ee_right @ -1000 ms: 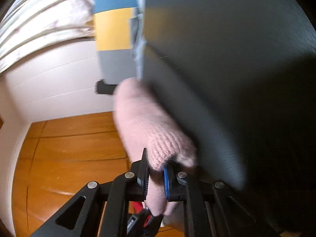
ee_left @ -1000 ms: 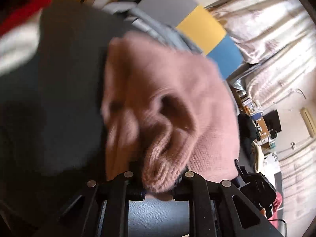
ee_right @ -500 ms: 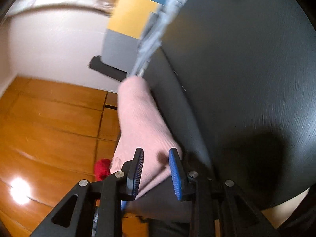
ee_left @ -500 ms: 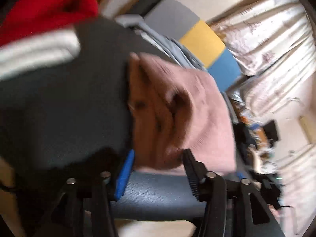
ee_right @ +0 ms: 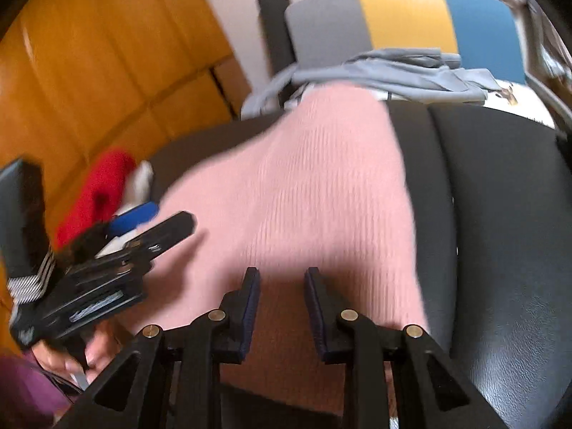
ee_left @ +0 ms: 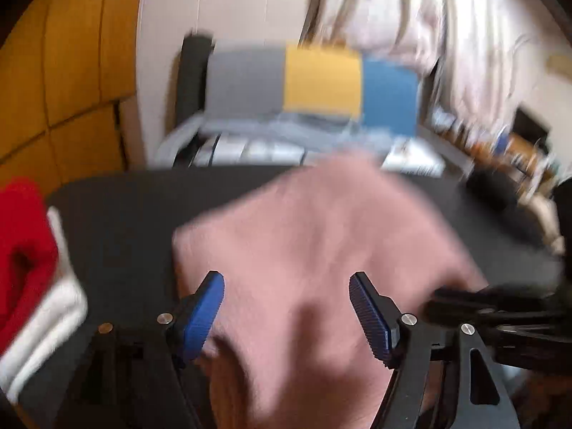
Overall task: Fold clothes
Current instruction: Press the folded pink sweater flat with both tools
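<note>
A pink knit garment [ee_left: 321,250] lies spread on a black seat [ee_left: 118,221]; it also shows in the right wrist view [ee_right: 304,207] on the same black seat [ee_right: 500,214]. My left gripper [ee_left: 286,314] is open and empty just above the garment's near edge. My right gripper [ee_right: 280,307] is open and empty over the garment's near part. The left gripper also shows at the left of the right wrist view [ee_right: 143,228]. The left wrist view is blurred.
A red and white garment [ee_left: 28,268] lies at the seat's left edge, also seen in the right wrist view [ee_right: 103,193]. A grey-blue garment [ee_right: 393,71] lies on a grey, yellow and blue chair [ee_right: 404,18] behind. Wooden floor [ee_right: 89,71] is at left.
Both grippers have let go of the pink garment and opened. The garment now lies spread on the black seat, and both cameras have swung to look across it.
</note>
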Demonstrator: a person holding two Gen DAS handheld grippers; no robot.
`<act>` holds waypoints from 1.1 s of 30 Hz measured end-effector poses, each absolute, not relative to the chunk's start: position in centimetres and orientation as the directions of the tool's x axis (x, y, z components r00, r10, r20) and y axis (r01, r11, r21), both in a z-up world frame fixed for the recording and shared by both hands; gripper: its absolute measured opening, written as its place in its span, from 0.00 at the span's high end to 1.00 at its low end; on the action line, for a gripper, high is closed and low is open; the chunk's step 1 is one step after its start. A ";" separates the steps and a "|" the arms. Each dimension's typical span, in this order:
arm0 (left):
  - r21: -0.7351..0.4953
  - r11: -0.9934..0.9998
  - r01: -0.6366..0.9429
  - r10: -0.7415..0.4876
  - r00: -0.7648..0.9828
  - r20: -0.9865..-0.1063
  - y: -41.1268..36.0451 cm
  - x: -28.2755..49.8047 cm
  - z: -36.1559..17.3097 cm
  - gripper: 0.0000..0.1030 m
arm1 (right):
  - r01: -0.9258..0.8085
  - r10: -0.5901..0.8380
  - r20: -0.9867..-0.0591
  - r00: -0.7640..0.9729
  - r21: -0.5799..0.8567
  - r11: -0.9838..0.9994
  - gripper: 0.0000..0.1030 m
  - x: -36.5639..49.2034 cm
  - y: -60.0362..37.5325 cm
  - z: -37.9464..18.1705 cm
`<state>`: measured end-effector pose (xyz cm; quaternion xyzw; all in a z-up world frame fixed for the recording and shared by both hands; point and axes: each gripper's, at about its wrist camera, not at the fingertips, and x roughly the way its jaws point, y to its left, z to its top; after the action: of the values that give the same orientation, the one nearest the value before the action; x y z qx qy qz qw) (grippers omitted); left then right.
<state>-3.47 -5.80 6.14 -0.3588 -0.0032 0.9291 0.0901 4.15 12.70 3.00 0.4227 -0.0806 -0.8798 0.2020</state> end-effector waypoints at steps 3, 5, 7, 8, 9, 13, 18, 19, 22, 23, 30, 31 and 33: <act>-0.124 -0.990 -0.061 0.133 -0.663 -0.736 -8.9 -3.0 2.7 0.21 | 0.311 -0.403 -0.745 -0.531 0.271 -0.911 0.80 4.2 11.7 1.4; -0.223 -0.974 -0.044 0.195 -0.663 -0.722 -11.1 -1.9 1.7 0.19 | 0.318 -0.422 -0.736 -0.529 0.289 -0.903 0.83 4.4 12.2 1.0; -0.198 -0.979 -0.055 0.183 -0.676 -0.714 -10.8 -1.6 2.4 0.19 | 0.325 -0.440 -0.727 -0.527 0.306 -0.895 0.83 4.5 12.8 0.5; -0.173 -0.983 -0.064 0.169 -0.684 -0.710 -10.4 -1.5 2.9 0.22 | 0.329 -0.449 -0.722 -0.526 0.314 -0.891 0.83 4.6 13.1 0.3; -0.168 -0.984 -0.058 0.160 -0.704 -0.692 -10.4 -1.5 3.6 0.23 | 0.350 -0.454 -0.716 -0.531 0.303 -0.886 0.81 4.0 12.9 1.2; -0.199 -0.980 -0.005 0.124 -0.798 -0.589 -11.4 -1.7 7.2 0.22 | 0.415 -0.466 -0.632 -0.620 0.240 -0.878 0.77 3.0 13.3 6.3; -0.123 -0.991 -0.053 0.117 -0.794 -0.597 -8.5 -6.3 8.5 0.21 | 0.350 -0.352 -0.660 -0.664 0.141 -0.926 0.76 -3.6 13.7 7.9; -0.084 -0.994 -0.069 0.106 -0.774 -0.624 -7.7 -7.6 7.8 0.21 | 0.374 -0.352 -0.675 -0.649 0.120 -0.920 0.76 -4.7 13.0 7.6; -0.023 -0.998 -0.061 0.059 -0.690 -0.721 -7.6 -9.6 5.2 0.22 | 0.446 -0.347 -0.724 -0.597 0.061 -0.893 0.76 -7.8 10.8 6.5; -0.019 -0.999 -0.043 0.044 -0.665 -0.746 -8.3 -9.9 4.1 0.21 | 0.454 -0.333 -0.734 -0.591 0.038 -0.890 0.76 -9.0 10.0 6.3; -0.097 -0.995 0.021 0.062 -0.632 -0.772 -11.7 -10.2 0.2 0.00 | 0.389 -0.265 -0.785 -0.560 0.034 -0.921 0.76 -13.0 8.1 2.4; -0.074 -0.997 0.018 0.045 -0.640 -0.767 -11.3 -10.3 -0.1 0.00 | 0.384 -0.253 -0.774 -0.580 0.014 -0.923 0.76 -12.9 8.1 2.1; -0.030 -1.000 0.006 0.019 -0.652 -0.758 -10.9 -10.1 -0.2 0.00 | 0.366 -0.259 -0.755 -0.603 0.027 -0.930 0.76 -12.4 8.6 2.0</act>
<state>-10.08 -10.93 -0.19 -0.4170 -0.0150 0.9088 0.0038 -12.38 8.57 1.99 0.4099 0.0653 -0.8928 0.1751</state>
